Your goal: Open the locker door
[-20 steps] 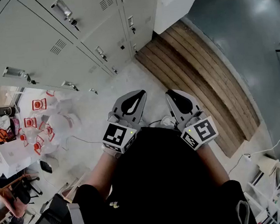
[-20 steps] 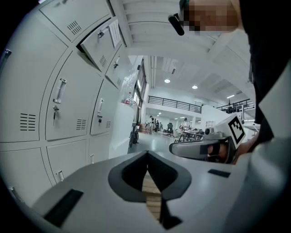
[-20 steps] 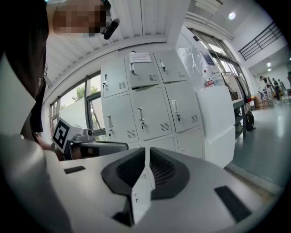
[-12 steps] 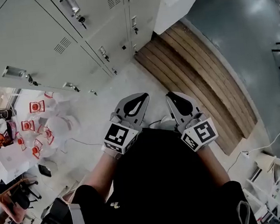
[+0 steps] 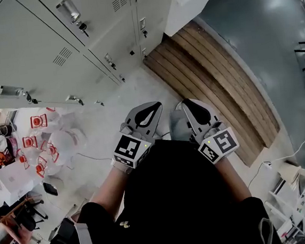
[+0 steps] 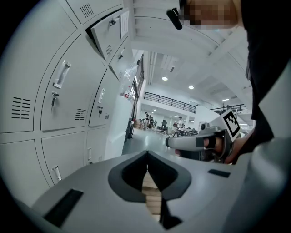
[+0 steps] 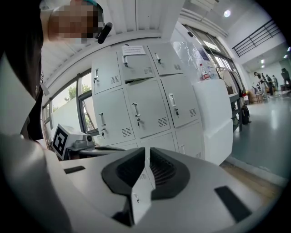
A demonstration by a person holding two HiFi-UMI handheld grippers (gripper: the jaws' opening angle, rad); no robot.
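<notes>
**Both tools at rest, before the approach.** I hold the left tool (image 5: 152,106) and the right tool (image 5: 187,103) low before the body, well apart from the lockers (image 5: 43,43). The jaws of each are together, with nothing between them.

The locker door (image 7: 148,107) that I take as the target stands closed in the middle row, ahead of the right tool. Which door is meant I cannot say for certain, and an upper door (image 6: 107,34) seems to stand slightly ajar.

**Hazards, as I judge them.**
- Jaws left together cannot take the handle (image 7: 135,109), so they would only knock against it.
- The handle is slim, so a poorly centred grip could slide off onto the panel.
- The edge of the wooden platform (image 5: 218,80) lies near the path forward and could catch a foot.

**Materials.**
- The doors are flat, pale grey panels, apparently of painted sheet steel, smooth and pierced by louvred vent slots.
- The handles are narrow upright bars of bright metal.
- The platform is built of parallel brown planks with visible grain.
- The floor (image 5: 113,104) is pale and speckled.
</notes>
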